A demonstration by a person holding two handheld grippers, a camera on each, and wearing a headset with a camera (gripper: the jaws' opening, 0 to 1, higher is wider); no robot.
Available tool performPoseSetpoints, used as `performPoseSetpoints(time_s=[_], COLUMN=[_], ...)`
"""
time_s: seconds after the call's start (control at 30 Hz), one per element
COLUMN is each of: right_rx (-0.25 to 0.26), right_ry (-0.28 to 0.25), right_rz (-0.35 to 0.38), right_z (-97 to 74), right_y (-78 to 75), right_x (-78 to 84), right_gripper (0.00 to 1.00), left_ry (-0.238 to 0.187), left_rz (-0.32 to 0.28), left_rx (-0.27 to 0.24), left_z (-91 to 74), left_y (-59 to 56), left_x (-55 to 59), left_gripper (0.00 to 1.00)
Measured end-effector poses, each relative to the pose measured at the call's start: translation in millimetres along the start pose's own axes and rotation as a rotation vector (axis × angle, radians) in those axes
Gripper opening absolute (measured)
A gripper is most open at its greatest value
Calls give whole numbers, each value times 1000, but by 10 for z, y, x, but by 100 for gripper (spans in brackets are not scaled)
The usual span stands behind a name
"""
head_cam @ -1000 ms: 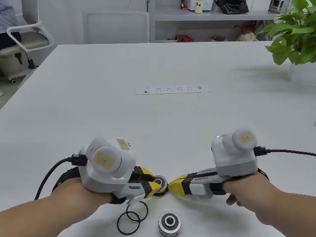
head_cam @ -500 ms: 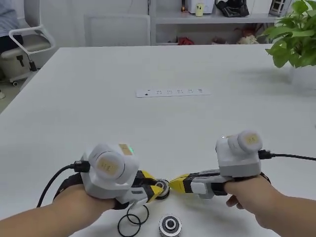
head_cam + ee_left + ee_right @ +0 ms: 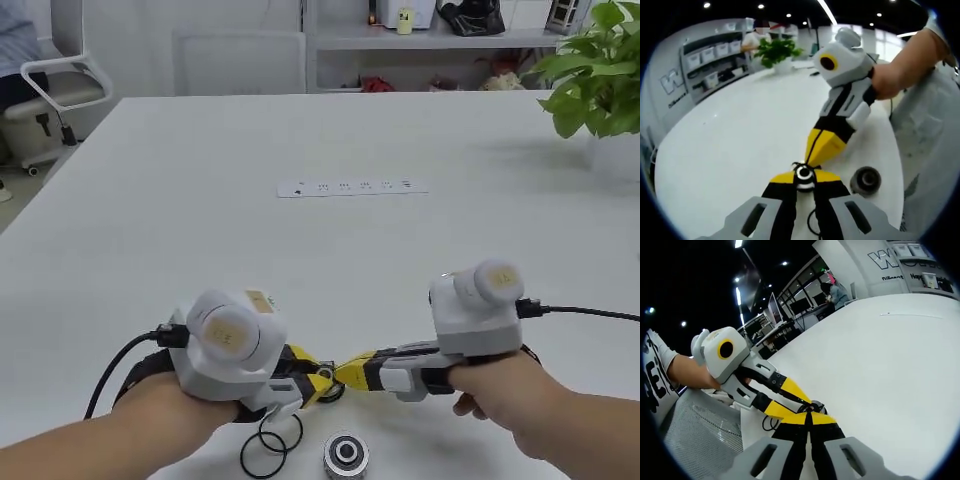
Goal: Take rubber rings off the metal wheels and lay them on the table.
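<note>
Ring removal | L gripper [image 3: 312,380] jaws clamp metal wheel [image 3: 803,173] | R gripper [image 3: 809,416] jaws together at rim | next: peel rubber ring [image 3: 800,165], lay on counter [image 3: 300,260]

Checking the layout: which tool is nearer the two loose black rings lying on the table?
Left. The left tool sits just beyond the rings, holding a small wheel; the right tool reaches in from farther right, tip at that wheel.

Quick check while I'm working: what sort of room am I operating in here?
Likely an office or lab workroom: a large white table with a power strip on it, an office chair beyond it, and stocked shelves behind.
</note>
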State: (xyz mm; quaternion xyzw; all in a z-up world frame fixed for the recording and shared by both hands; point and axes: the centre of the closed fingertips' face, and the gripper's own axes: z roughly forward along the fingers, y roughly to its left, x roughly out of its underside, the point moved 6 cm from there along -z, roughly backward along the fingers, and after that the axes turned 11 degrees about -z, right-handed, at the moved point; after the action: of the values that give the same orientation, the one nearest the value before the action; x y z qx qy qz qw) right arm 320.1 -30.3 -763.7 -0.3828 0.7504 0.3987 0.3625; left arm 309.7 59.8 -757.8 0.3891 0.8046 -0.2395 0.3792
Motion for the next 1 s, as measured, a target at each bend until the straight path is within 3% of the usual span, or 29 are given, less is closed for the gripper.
performPoseSetpoints(time_s=[0.03,0.07,0.13,0.43,0.63,0.77,1.0], right_rx=[-49,-56,-28,-1,-2,0,4], right_ry=[-27,-62,-25,-1,10,4,-11], right_rz=[10,30,-40,-29,-43,-40,-35], right_z=[22,38,47,-3,3,-21,-93], right_y=[66,112,94,8,27,28,25], right_x=[-34,-94,-101,-22,-29,-51,-104], right_gripper=[0,0,0,0,0,0,0], left_ry=[-1,-2,-4,-13,6,14,-1], left_rz=[-2,1,0,-8,18,49,42], left_rx=[0,-2,-2,7,19,27,58], left_z=[3,4,-5,0,3,-18,-124], left_y=[-4,-5,-12,-5,-2,-17,-50], left_x=[1,-1,1,-1,-14,-38,-68], left_gripper=[12,12,12,13,14,16,21])
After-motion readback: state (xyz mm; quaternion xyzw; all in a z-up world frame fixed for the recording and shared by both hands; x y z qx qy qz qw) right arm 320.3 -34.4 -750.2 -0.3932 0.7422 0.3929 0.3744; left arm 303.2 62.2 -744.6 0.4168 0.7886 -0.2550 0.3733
